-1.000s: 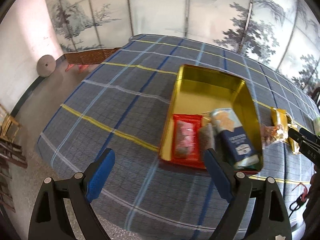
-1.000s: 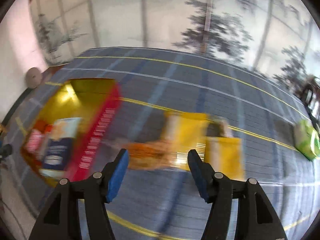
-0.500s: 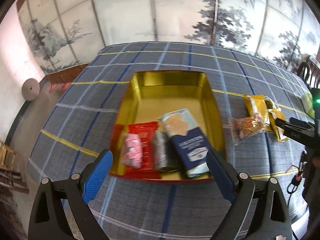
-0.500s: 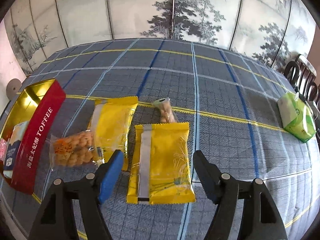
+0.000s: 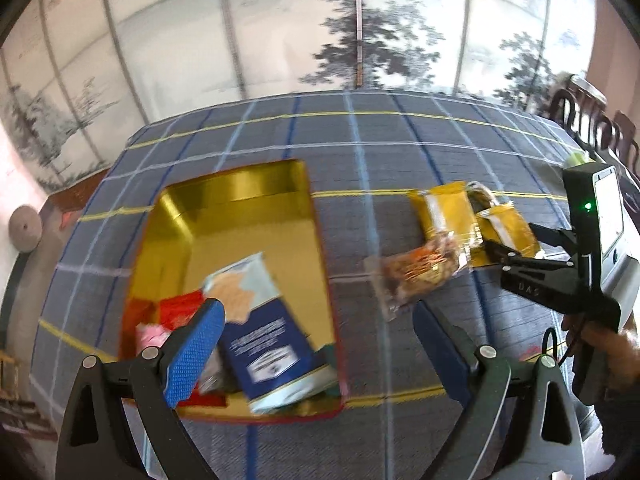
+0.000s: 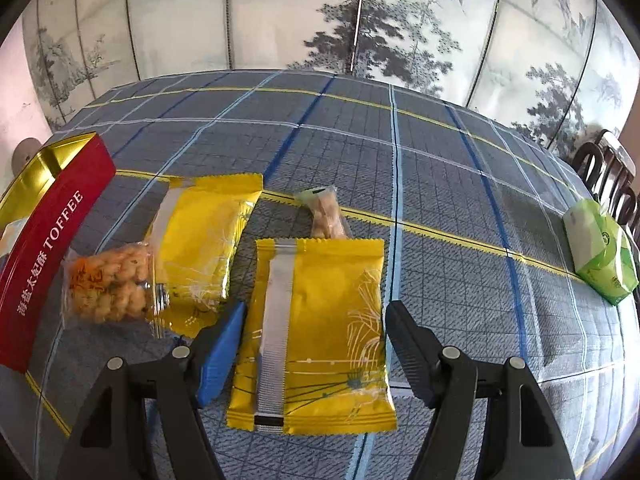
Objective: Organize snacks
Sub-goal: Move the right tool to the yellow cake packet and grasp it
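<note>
Painted screen wall (image 6: 360,20), grey ink trees on pale panels, fills the background beyond both grippers. Dark wooden chairs (image 6: 608,176) far off to the right of the right gripper, at the table edge.

Table under a blue-grey plaid cloth (image 6: 400,140) with yellow and light-blue lines; it runs beneath and ahead of both grippers.

Toffee tin (image 5: 240,220), gold inside and red outside, lies open just ahead of the left gripper, slightly left of its centre line. A blue and white box (image 5: 264,332) leans tilted in its near end, beside red and pink packets (image 5: 168,316) partly hidden by the left finger. The view is blurred here; finer detail cannot be told.

Left gripper (image 5: 316,344): jaws spread wide, holding nothing, touching nothing visible.

Right gripper (image 6: 314,340): jaws spread wide, a finger to either side of the near yellow packet (image 6: 316,332), which lies flat on the cloth, seam side up. Whether the pads touch its edges cannot be told.

Second yellow packet (image 6: 204,236) ahead and left of the right gripper. Clear bag of orange-brown snacks (image 6: 108,284) overlaps that packet's left edge, near the tin's red wall.

Green pack (image 6: 600,256) far right, well apart.

Small clear-wrapped snack (image 6: 326,212) straight ahead, touching the far edge of the near yellow packet.
</note>
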Tool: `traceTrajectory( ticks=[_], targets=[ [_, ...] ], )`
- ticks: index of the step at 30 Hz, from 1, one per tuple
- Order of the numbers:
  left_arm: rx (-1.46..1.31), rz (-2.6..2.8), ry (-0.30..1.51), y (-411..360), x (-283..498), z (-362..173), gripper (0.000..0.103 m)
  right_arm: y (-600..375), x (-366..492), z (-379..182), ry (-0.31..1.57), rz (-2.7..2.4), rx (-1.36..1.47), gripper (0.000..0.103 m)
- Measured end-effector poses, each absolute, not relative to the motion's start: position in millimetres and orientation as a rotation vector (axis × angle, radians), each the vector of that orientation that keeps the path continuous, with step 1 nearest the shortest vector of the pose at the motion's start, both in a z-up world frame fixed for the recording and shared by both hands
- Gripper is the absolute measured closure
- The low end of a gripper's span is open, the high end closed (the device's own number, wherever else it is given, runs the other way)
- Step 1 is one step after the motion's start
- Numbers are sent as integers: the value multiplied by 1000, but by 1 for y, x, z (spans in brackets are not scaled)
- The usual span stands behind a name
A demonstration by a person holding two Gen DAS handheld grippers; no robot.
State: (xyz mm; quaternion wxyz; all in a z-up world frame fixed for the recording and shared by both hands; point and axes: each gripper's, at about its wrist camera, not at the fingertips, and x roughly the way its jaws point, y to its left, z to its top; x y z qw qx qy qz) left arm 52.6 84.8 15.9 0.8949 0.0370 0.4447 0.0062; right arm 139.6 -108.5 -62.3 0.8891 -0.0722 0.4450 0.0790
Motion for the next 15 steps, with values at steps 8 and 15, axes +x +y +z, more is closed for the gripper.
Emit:
traceTrajectory(
  ticks=[8,15],
  targets=[
    [134,-60,935,58,70,5,9,-132,129,-63,914,215,-106,42],
    [193,-112,935,40,78,-4,9,-169,126,-65,901,184,-103,42]
  ],
)
